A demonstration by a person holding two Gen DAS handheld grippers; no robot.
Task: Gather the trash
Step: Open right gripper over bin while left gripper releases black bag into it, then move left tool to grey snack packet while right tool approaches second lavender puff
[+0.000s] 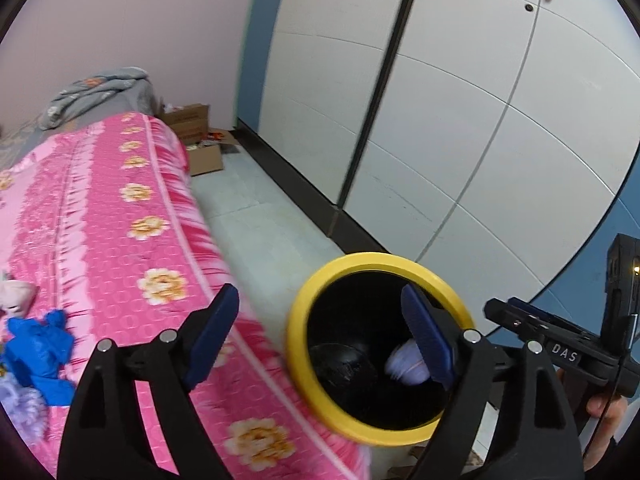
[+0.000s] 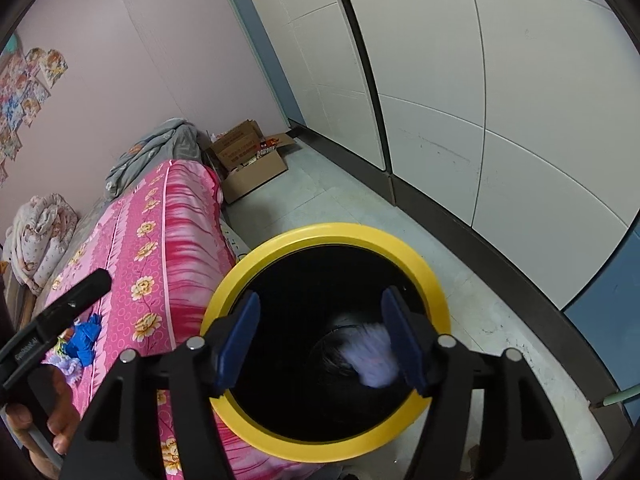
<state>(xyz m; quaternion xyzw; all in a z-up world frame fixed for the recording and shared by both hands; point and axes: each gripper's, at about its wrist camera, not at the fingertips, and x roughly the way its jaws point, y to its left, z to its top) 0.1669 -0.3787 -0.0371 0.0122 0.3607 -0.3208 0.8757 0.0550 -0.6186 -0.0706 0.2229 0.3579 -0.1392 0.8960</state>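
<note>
**Pale wad in the bin, more scraps waiting on the bed**

A pale lavender wad (image 2: 374, 360), blurred in both views, shows inside the black-lined trash bin (image 2: 256, 264) with the yellow rim, which stands on the floor tight against the side of the bed (image 1: 132, 240). Whether the wad has come to rest in the liner cannot be told. It looks light and soft, likely tissue or thin plastic, so it should crush easily and need only a gentle pinch anywhere on its bulk.

The right claw (image 2: 320, 340) hangs over the bin mouth with its blue pads spread and nothing between them. The left claw (image 1: 320, 336) is also spread wide and empty, one finger over the bedspread, the other over the bin opening.

On the pink floral bedspread lie a crumpled blue piece (image 1: 38, 354), a lavender frilly scrap (image 1: 18, 400) beside it and a pinkish wad (image 1: 16, 292) a little further up. All look limp and weightless; taking them at a raised fold would be the surest hold, though the soft cover may bunch up with them.

The bed edge and bin rim touch, leaving no gap to drop through. The tiled floor (image 2: 344, 200) between bin and white wardrobe doors (image 1: 460, 120) is open; cardboard boxes (image 2: 248, 160) sit well away at the bed's far end.
</note>
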